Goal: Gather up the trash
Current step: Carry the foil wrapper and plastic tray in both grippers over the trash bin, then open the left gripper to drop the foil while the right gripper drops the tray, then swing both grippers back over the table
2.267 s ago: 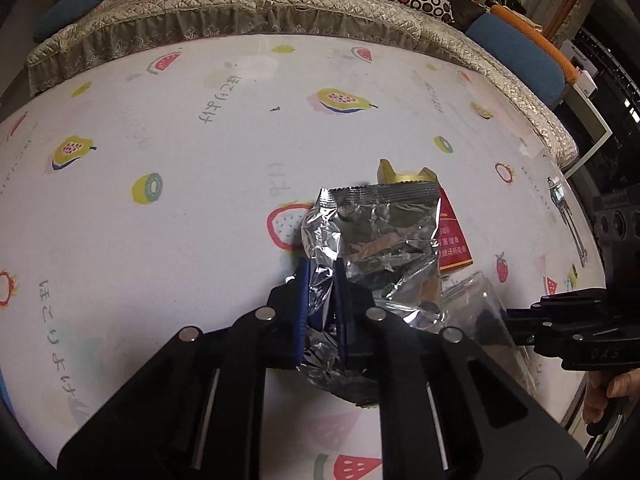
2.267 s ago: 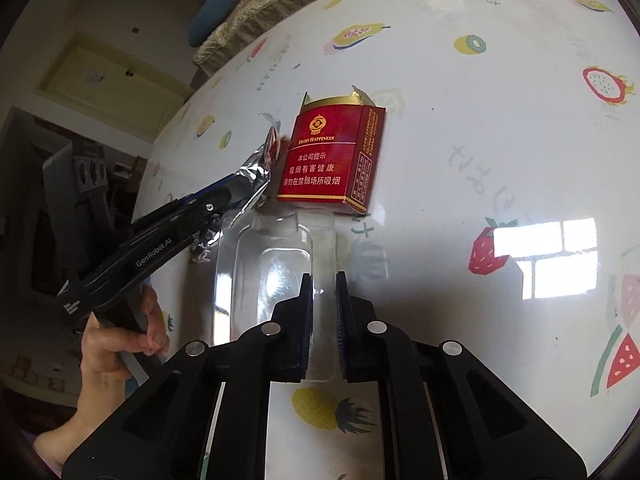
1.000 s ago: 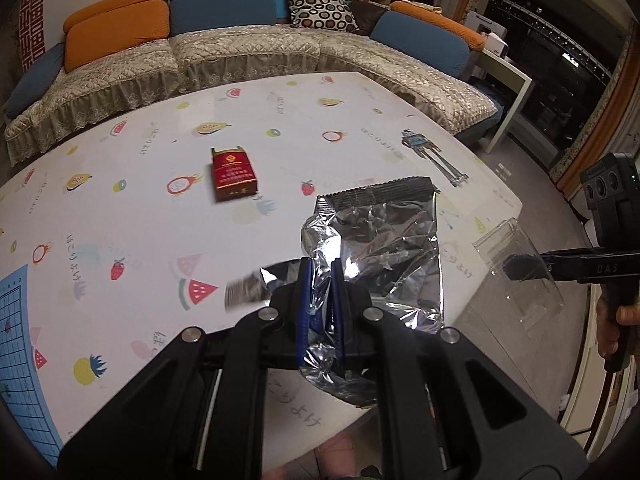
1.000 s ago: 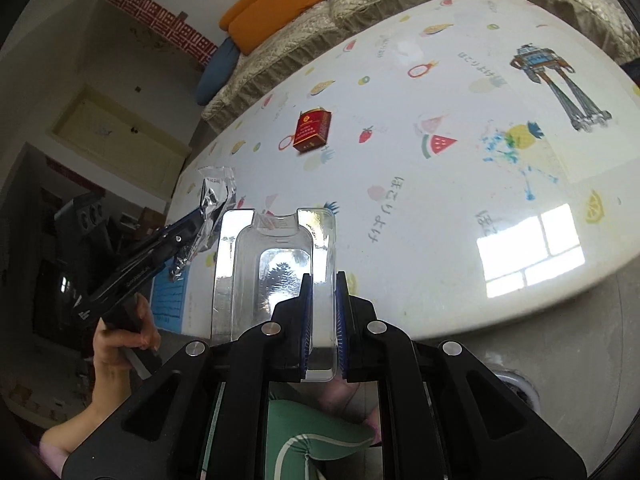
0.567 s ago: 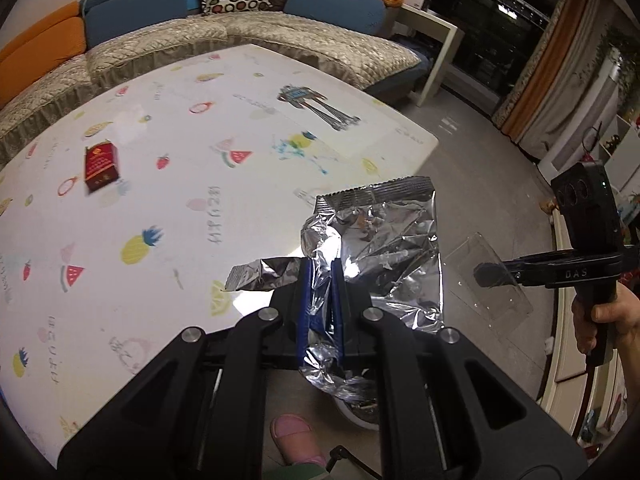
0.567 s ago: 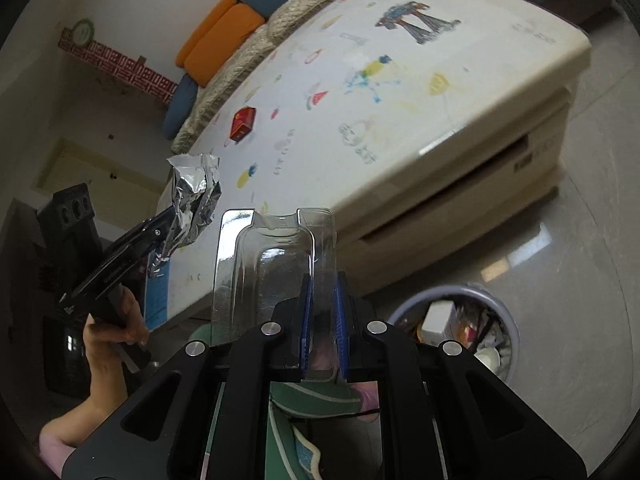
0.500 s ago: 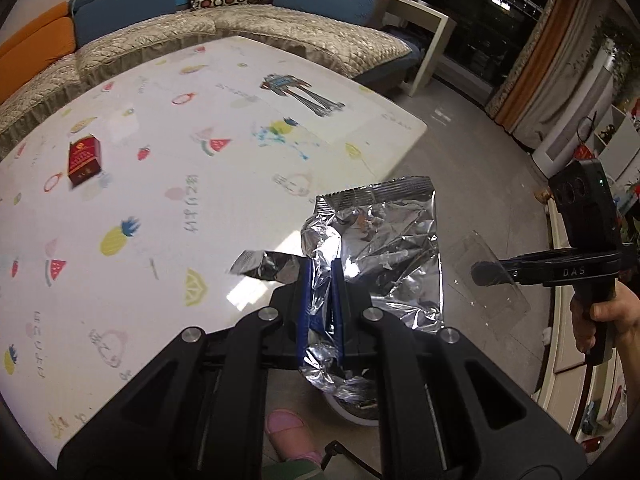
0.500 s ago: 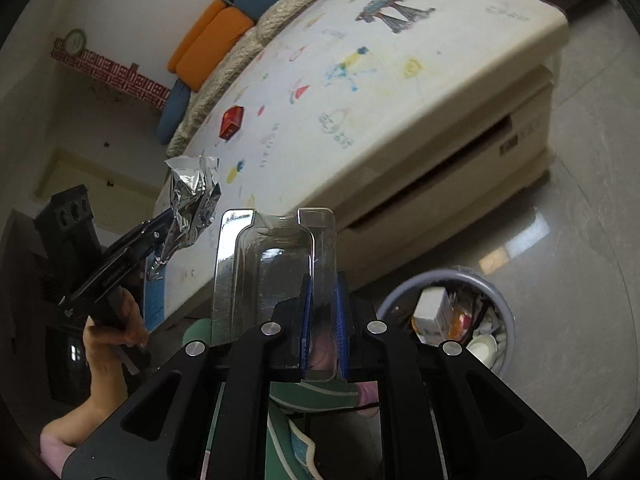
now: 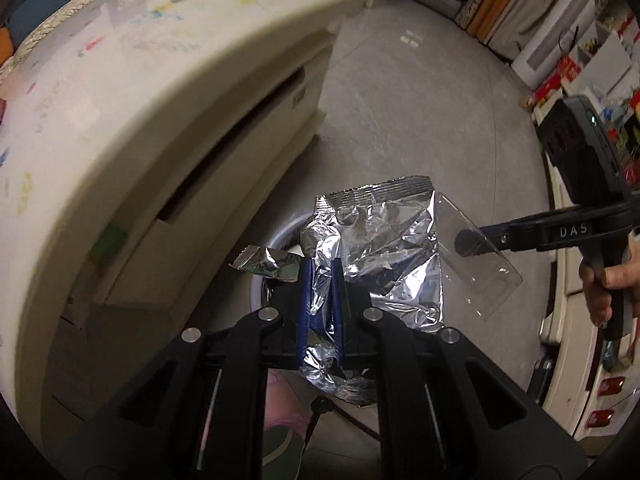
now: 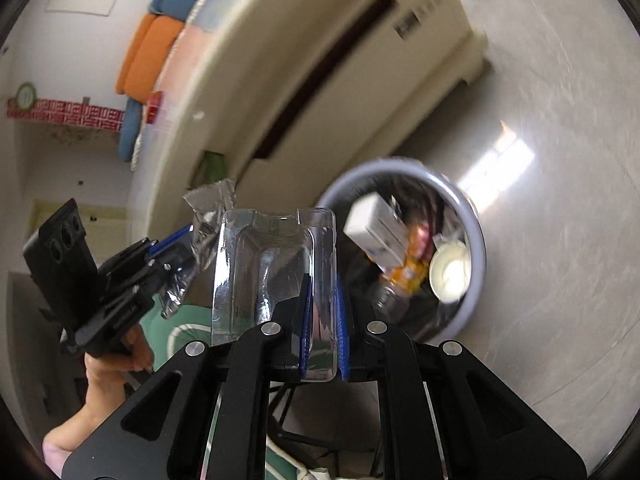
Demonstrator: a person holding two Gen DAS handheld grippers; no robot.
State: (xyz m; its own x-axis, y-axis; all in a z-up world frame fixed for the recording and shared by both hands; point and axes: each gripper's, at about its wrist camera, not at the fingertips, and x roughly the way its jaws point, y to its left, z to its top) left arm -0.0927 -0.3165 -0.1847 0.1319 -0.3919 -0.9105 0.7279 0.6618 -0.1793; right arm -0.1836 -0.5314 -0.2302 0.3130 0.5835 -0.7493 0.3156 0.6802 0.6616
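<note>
Left tongs (image 9: pixel 322 280): pinching crumpled foil wrapper (image 9: pixel 384 240), held above the trash bin (image 10: pixel 476 240).
Right tongs (image 10: pixel 323 312): pinching clear plastic tray (image 10: pixel 276 272), upright between the pads, just beside the bin's rim.

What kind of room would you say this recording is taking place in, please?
Most likely a home living room: a sofa with orange cushions and blue cushions, a low cream table, and a full waste bin on the stone floor.
</note>
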